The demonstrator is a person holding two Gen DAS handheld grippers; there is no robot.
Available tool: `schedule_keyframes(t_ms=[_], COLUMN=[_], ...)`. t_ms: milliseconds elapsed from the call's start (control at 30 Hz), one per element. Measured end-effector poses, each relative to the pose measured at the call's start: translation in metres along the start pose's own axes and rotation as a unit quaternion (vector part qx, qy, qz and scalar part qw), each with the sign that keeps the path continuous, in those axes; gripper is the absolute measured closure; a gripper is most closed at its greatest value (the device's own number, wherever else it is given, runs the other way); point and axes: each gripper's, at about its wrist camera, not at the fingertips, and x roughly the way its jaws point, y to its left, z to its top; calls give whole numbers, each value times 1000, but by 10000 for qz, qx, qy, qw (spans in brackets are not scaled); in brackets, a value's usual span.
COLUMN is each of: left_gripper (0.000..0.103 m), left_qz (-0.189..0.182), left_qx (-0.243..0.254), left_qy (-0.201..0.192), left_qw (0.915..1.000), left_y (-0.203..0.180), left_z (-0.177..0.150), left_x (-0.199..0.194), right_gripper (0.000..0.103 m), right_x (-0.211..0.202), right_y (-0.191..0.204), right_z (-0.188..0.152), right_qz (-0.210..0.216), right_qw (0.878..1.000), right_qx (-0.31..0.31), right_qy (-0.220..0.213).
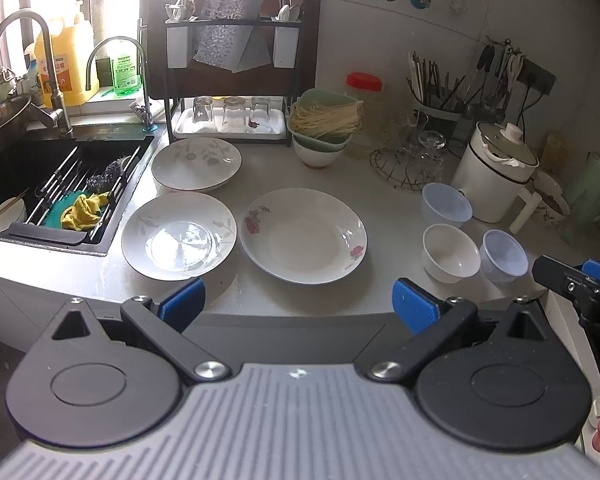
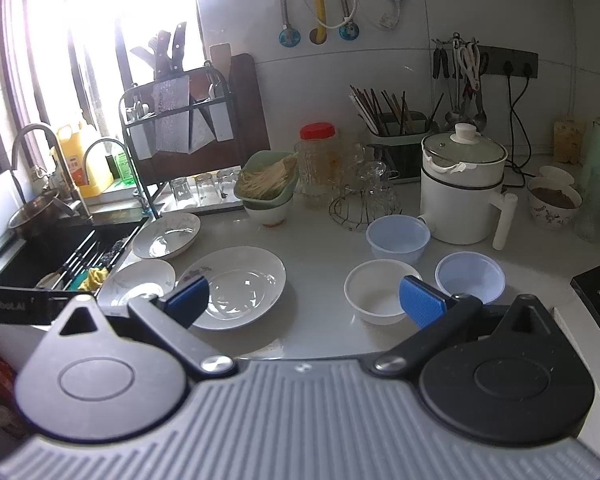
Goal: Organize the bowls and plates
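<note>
Spread across a grey bench beside the sink: three white plates, one rose-printed near the front edge, two leaf-patterned along the sink-side edge. Toward the right edge, a white bowl between two translucent bluish tubs. Left tool and right tool both held wide, empty, off the front edge. Legible on the left tool's arm: "enRobot.AI".
</note>
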Motion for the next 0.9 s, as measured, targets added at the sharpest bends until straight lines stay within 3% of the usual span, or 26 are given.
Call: schedule_keyframes(t_ms=[367, 900], left_gripper=[2, 2], left_qz=[-51, -57], left_qx=[111, 185], left_qy=[33, 119], left_qw=[9999, 9997], left_y=[-7, -16], left_z=[0, 1], left_x=[0, 8], right_gripper=[0, 0], right_x=[0, -2], right_y=[-10, -14], right_z=[-5, -9], right_qz=[186, 117], right_qw=[9994, 9992], right_qx=[306, 393], right_qy=[23, 10])
